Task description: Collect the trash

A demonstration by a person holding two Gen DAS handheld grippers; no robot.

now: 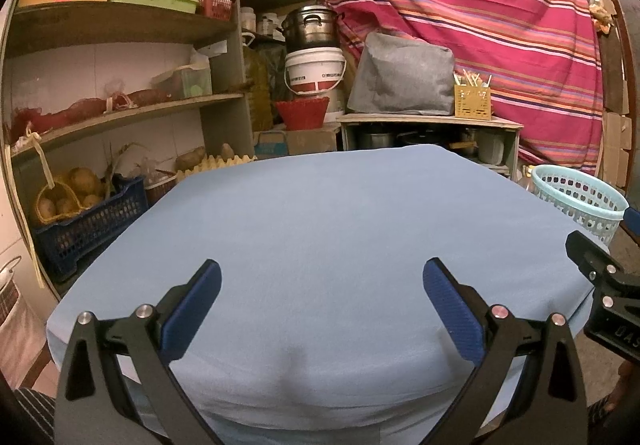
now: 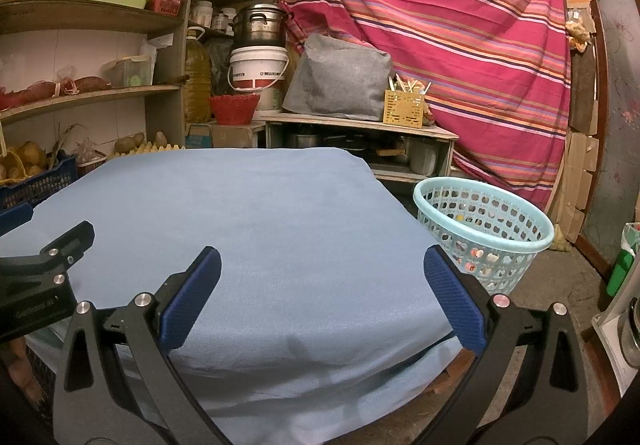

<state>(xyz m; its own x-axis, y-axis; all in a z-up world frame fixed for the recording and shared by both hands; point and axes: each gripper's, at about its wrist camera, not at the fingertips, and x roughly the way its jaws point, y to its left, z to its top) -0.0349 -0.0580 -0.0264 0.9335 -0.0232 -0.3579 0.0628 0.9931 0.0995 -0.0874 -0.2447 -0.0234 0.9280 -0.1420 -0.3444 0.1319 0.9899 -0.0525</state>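
Observation:
A table under a light blue cloth (image 1: 328, 229) fills the middle of both views; I see no trash lying on the cloth (image 2: 248, 213). A pale turquoise perforated basket (image 2: 484, 233) stands on the floor by the table's right side, with scraps showing through its holes. The same basket (image 1: 580, 201) shows at the right edge of the left wrist view. My left gripper (image 1: 322, 297) hovers open over the near edge, nothing between its blue pads. My right gripper (image 2: 322, 297) is open too, over the near right corner. Each gripper's body shows at the other view's edge.
Wooden shelves (image 1: 120, 113) with boxes, baskets and potatoes stand at the left. A low cabinet (image 2: 360, 133) with a grey covered item, a white bucket (image 2: 258, 69) and a pot stands behind the table. A striped pink cloth (image 2: 440, 25) hangs at the back right.

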